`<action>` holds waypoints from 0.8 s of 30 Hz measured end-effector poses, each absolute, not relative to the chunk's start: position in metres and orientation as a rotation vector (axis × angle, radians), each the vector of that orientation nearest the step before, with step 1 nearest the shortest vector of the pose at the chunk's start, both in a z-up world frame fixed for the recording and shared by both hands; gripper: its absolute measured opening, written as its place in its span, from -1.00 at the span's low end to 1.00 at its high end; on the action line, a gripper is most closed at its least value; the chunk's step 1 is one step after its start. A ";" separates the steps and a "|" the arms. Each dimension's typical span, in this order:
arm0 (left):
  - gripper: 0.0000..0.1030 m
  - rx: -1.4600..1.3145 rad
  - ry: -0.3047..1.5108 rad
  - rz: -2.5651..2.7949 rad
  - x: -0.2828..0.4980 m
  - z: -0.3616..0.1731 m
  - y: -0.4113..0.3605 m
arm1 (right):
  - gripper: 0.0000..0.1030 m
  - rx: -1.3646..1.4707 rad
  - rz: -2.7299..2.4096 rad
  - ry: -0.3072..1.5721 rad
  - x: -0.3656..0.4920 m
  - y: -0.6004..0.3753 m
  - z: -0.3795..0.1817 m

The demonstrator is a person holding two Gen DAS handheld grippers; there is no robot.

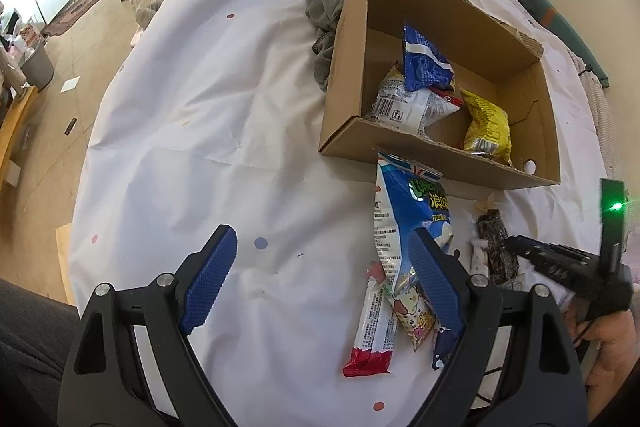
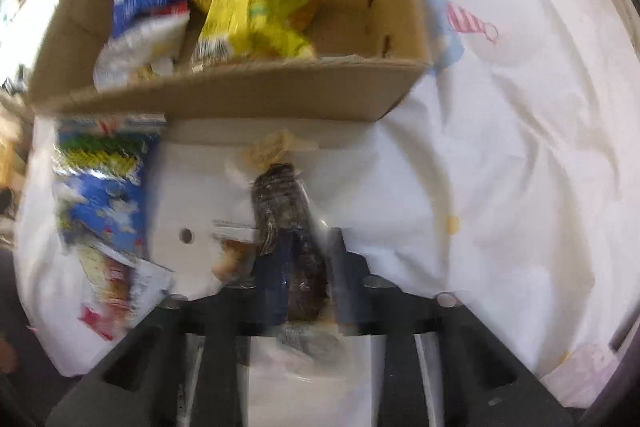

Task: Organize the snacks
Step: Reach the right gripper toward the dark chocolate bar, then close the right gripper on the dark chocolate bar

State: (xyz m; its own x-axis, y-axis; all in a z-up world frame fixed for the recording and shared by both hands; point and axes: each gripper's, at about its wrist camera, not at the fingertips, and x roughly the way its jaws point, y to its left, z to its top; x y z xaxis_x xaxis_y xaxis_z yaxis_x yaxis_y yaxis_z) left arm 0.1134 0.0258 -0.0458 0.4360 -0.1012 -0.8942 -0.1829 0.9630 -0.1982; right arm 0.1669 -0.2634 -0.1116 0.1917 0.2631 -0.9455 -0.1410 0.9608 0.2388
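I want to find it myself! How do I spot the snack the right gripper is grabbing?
Find the open brown cardboard box on the white sheet. Just in front of its near wall lies a dark, speckled snack bar in clear wrap, between the right gripper fingers. Its neighbours are bright blue and red; only it looks blackish.

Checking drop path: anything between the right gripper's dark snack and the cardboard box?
Nothing but bare white sheet between the dark clear-wrapped snack and the brown cardboard box; the right wrist view, though blurred, shows it.

Left wrist view looks down from higher; right wrist view sits low, close; both share the cardboard box (image 1: 424, 143) (image 2: 224, 99)
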 end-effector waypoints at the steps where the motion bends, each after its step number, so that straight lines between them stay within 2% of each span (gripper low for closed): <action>1: 0.66 -0.285 1.126 0.052 0.114 -0.046 0.026 | -0.93 0.129 0.285 1.352 0.167 -0.267 -0.111; 5: 0.66 -0.284 1.135 0.050 0.115 -0.048 0.024 | -0.93 0.154 0.282 1.359 0.166 -0.267 -0.111; 8: 0.66 -0.275 1.131 0.050 0.115 -0.048 0.023 | -0.72 0.236 0.274 1.425 0.167 -0.270 -0.120; 11: 0.66 -0.273 1.135 0.053 0.114 -0.049 0.022 | 0.10 0.156 0.280 1.432 0.167 -0.263 -0.125; 13: 0.66 -0.279 1.138 0.052 0.115 -0.050 0.022 | 0.12 0.040 0.275 1.429 0.162 -0.246 -0.128; 15: 0.66 -0.274 1.136 0.052 0.115 -0.050 0.021 | 0.39 -0.017 0.286 1.439 0.155 -0.231 -0.134; 18: 0.66 -0.263 1.135 0.046 0.115 -0.050 0.018 | 0.69 -0.193 0.284 1.415 0.144 -0.203 -0.141; 21: 0.66 -0.260 1.134 0.046 0.115 -0.050 0.017 | 0.81 -0.291 0.242 1.367 0.138 -0.182 -0.146; 23: 0.66 -0.260 1.134 0.048 0.114 -0.050 0.018 | 0.79 -0.264 0.252 1.372 0.142 -0.182 -0.146; 24: 0.66 -0.263 1.135 0.050 0.114 -0.050 0.019 | 0.52 -0.256 0.271 1.373 0.146 -0.186 -0.145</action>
State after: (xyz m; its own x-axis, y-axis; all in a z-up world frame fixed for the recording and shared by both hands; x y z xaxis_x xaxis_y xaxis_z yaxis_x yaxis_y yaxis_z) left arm 0.1138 0.0186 -0.0500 0.4246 -0.0931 -0.9006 -0.1727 0.9681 -0.1815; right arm 0.1456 -0.1855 -0.1445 0.1749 0.0407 -0.9837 -0.3363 0.9415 -0.0208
